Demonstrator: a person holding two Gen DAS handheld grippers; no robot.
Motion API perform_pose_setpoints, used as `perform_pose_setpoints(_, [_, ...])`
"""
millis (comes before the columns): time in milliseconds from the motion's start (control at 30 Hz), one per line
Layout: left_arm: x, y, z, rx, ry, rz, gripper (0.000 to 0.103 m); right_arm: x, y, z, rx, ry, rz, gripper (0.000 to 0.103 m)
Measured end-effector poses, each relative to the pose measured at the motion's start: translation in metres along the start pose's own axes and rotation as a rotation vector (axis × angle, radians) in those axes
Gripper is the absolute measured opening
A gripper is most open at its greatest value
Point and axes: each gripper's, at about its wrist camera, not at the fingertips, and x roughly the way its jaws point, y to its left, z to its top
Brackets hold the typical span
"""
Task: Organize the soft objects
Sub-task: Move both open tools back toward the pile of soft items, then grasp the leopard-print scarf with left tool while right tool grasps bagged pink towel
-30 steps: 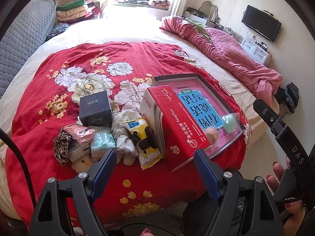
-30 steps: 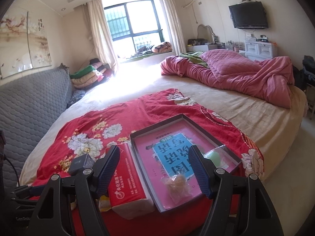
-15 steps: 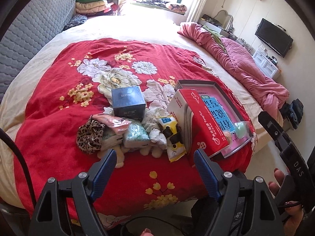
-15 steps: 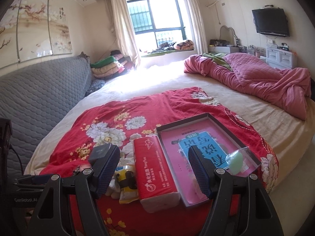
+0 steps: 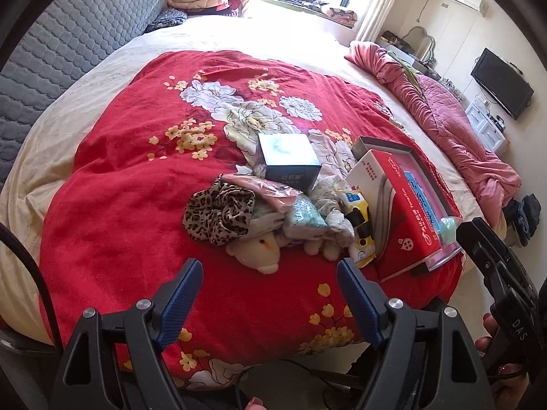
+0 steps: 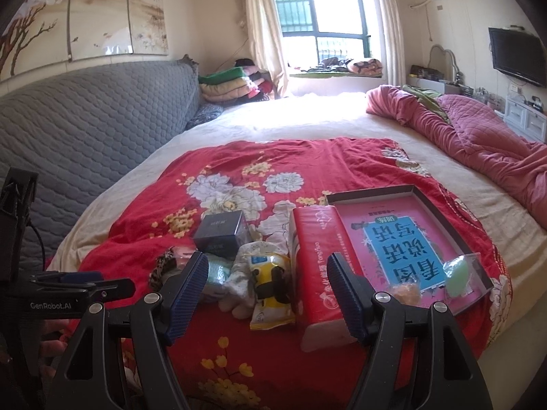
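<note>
A heap of soft things lies on the red flowered blanket (image 5: 112, 184): a leopard-print cloth (image 5: 218, 213), a cream plush toy (image 5: 254, 251), a mint packet (image 5: 302, 217) and a yellow snack bag (image 5: 359, 232) (image 6: 270, 285). A dark blue box (image 5: 289, 162) (image 6: 220, 234) sits behind the heap. A red tissue pack (image 5: 400, 212) (image 6: 319, 270) leans by a shallow pink box (image 6: 410, 239) that holds a green sponge (image 6: 456, 276). My left gripper (image 5: 268, 290) hangs open just short of the plush toy. My right gripper (image 6: 268, 288) is open above the snack bag, empty.
A pink quilt (image 6: 478, 136) is bunched at the bed's right side. A grey quilted headboard (image 6: 85, 126) runs along the left, with folded blankets (image 6: 229, 85) stacked by the window. The other gripper's handle (image 5: 502, 294) and a hand show at the right.
Both views have shifted left over the bed, so the heap now sits more central between the left fingers. The objects lie as before. Both grippers kept their jaws wide.
</note>
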Motion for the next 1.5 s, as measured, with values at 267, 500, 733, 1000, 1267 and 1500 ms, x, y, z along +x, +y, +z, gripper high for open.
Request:
perform_pose_setpoints(267, [0.016,0.025,0.0,-0.062,0.019,0.005,0.08,0.022,0.023,-0.01,-0.071,0.048,0.059,0.073])
perform_pose_setpoints(500, [0.032,0.043,0.001,-0.11,0.03,0.001,0.08,0.043,0.038,-0.013,-0.107,0.084,0.105,0.073])
perform_pose_setpoints(733, [0.061,0.064,0.01,-0.18,0.068,-0.05,0.08,0.072,0.051,-0.012,-0.137,0.139,0.152,0.073])
perform_pose_setpoints(1000, [0.086,0.081,0.024,-0.262,0.087,-0.117,0.08,0.1,0.056,-0.01,-0.14,0.164,0.162,0.073])
perform_pose_setpoints(1267, [0.118,0.092,0.035,-0.304,0.13,-0.18,0.08,0.137,0.062,-0.005,-0.147,0.204,0.173,0.073])
perform_pose_setpoints(1500, [0.131,0.107,0.038,-0.334,0.137,-0.231,0.08,0.167,0.071,-0.002,-0.171,0.225,0.18,0.073])
